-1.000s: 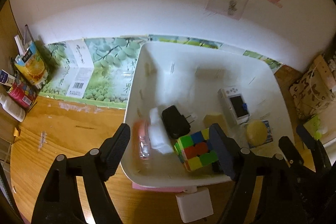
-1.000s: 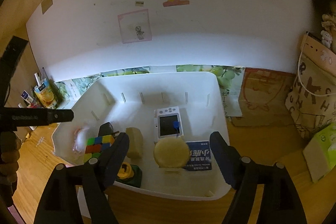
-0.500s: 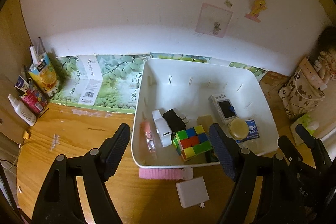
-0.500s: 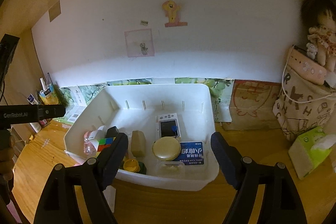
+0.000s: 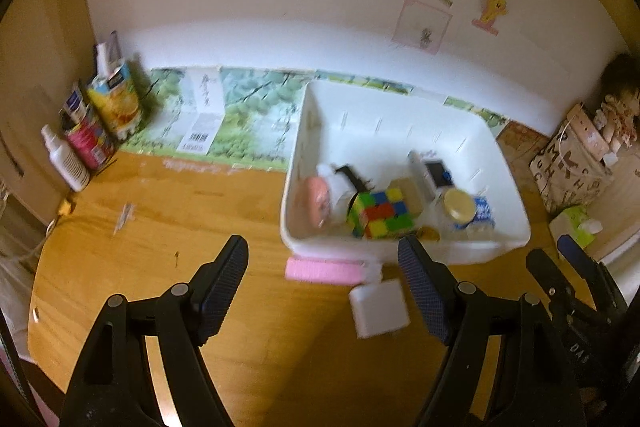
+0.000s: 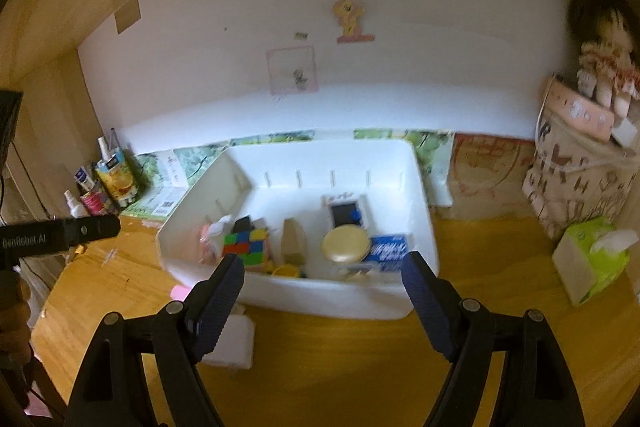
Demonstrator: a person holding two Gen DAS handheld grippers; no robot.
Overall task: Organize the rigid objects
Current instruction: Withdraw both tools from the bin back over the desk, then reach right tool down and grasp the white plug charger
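Observation:
A white plastic bin sits on the wooden table and holds a colourful puzzle cube, a small white handheld device, a round gold lid, a blue box, a black charger and a pink item. On the table in front of the bin lie a white adapter block and a pink strip. My left gripper and right gripper both hang open and empty, short of the bin's near wall.
Bottles and cartons stand at the table's back left beside a flat green printed box. At the right are a green tissue pack, a printed bag and a doll. A white wall lies behind.
Both grippers have drawn back and up from the bin, which now looks smaller and farther. The adapter block and pink strip have come fully into view. Both stay open.

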